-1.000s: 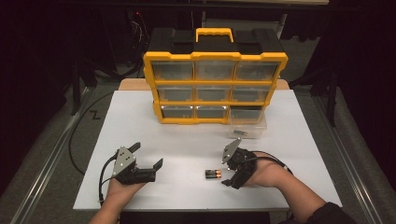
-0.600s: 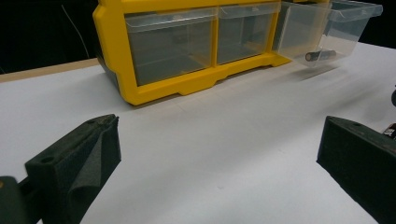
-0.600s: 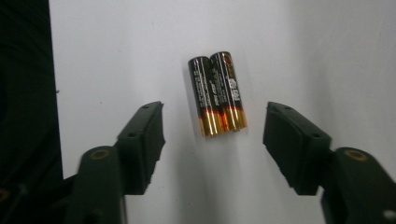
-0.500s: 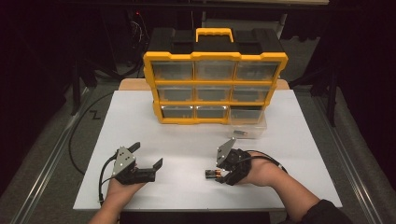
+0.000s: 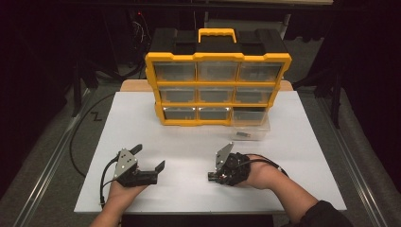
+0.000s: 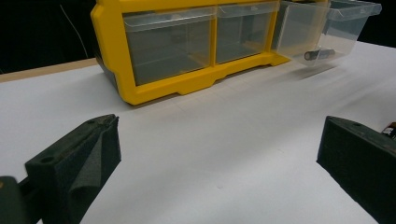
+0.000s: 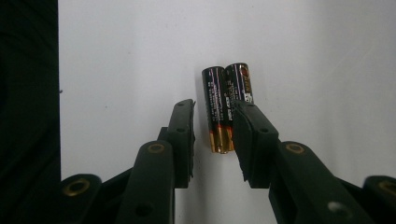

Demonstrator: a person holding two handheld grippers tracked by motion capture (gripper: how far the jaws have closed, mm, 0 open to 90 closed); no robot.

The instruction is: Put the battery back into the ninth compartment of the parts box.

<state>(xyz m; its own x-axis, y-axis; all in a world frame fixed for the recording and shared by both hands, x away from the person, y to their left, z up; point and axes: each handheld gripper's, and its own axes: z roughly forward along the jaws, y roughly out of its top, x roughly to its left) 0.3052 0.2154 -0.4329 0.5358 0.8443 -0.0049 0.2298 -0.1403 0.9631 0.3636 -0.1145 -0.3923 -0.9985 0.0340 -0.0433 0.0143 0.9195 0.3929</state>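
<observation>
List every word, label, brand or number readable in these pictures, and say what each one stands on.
Batteries: gold and white print runs along both black casings in the right gripper view, too small and blurred to read.
Yellow drawer organiser: no lettering can be made out on it.
Pulled-out clear drawer: no label can be made out.
Nothing can be quoted.

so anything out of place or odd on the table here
One thing: the bottom-right drawer of the yellow organizer is pulled out onto the table, with a small dark cylinder in it. Two batteries lie loose on the table at the right gripper.
</observation>
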